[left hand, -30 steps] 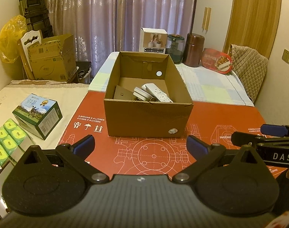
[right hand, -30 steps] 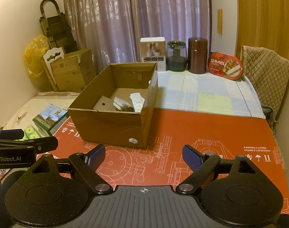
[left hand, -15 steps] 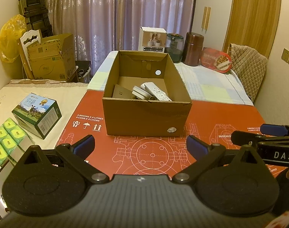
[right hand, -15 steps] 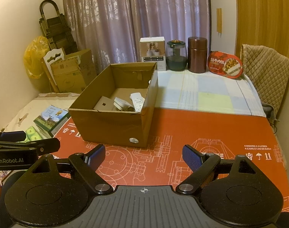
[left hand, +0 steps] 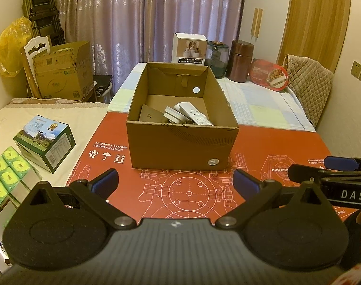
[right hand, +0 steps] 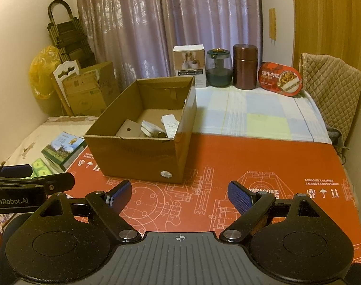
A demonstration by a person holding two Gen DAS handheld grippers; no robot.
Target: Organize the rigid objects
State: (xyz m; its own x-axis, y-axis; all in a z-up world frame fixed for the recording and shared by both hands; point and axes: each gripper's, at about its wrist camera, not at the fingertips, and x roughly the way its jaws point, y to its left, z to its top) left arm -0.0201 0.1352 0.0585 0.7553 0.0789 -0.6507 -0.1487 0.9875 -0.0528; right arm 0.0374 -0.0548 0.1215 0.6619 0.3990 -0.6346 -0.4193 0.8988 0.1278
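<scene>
Left wrist view: an open box [left hand: 182,147] sits mid-mat, holding a white remote [left hand: 193,116] and other small items against its near wall. Bare red mat [left hand: 180,190] lies in front of it and to its right. Both claws, left [left hand: 176,181] and right [right hand: 179,196], hover over that mat with jaws apart and nothing between them. Beyond, a checked cloth [right hand: 251,116] runs to a curtain [right hand: 168,23], lined with a white carton [right hand: 189,65], jar [right hand: 219,67], canister [right hand: 245,66] and tin [right hand: 280,78]. Cartons [left hand: 43,140] crowd the left.
</scene>
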